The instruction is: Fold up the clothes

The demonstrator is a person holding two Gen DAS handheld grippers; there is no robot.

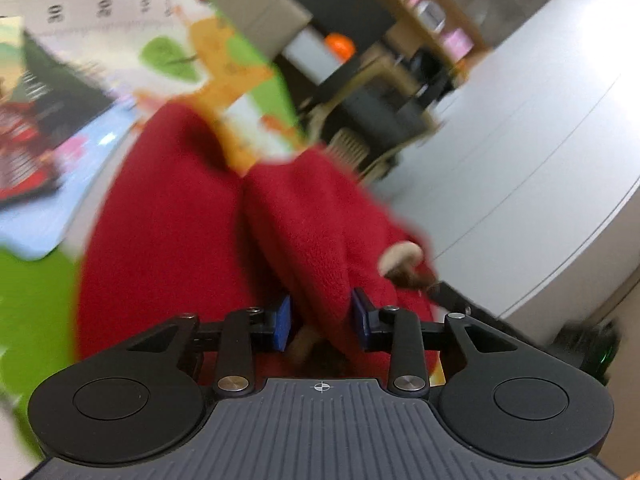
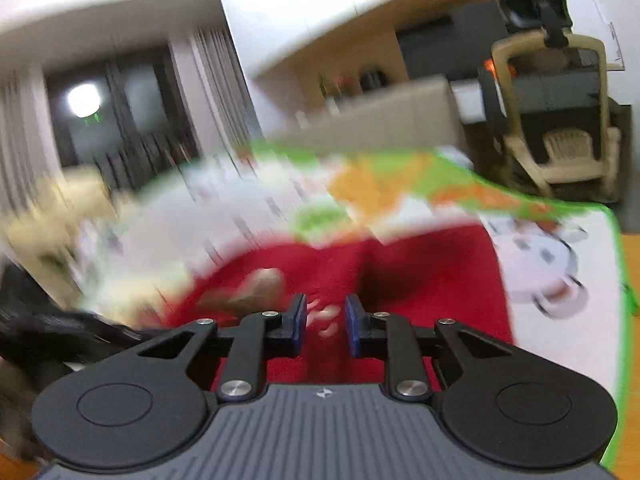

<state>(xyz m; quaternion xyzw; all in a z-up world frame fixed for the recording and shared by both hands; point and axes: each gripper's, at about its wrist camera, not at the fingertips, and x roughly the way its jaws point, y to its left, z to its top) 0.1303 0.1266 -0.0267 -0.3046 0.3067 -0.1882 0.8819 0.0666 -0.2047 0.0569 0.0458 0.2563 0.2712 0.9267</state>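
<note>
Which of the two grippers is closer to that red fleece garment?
Left. The left gripper has a fold of the red fleece garment between its fingers; the right gripper hovers just above it.

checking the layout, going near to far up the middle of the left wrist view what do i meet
left gripper closed on a fold of the red fleece garment → colourful play mat with its orange and green print → beige panel at the top, too blurred to identify

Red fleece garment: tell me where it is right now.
The red fleece garment lies on the colourful play mat, filling the middle of both wrist views. A fold of it sits between the left gripper pads.
</note>
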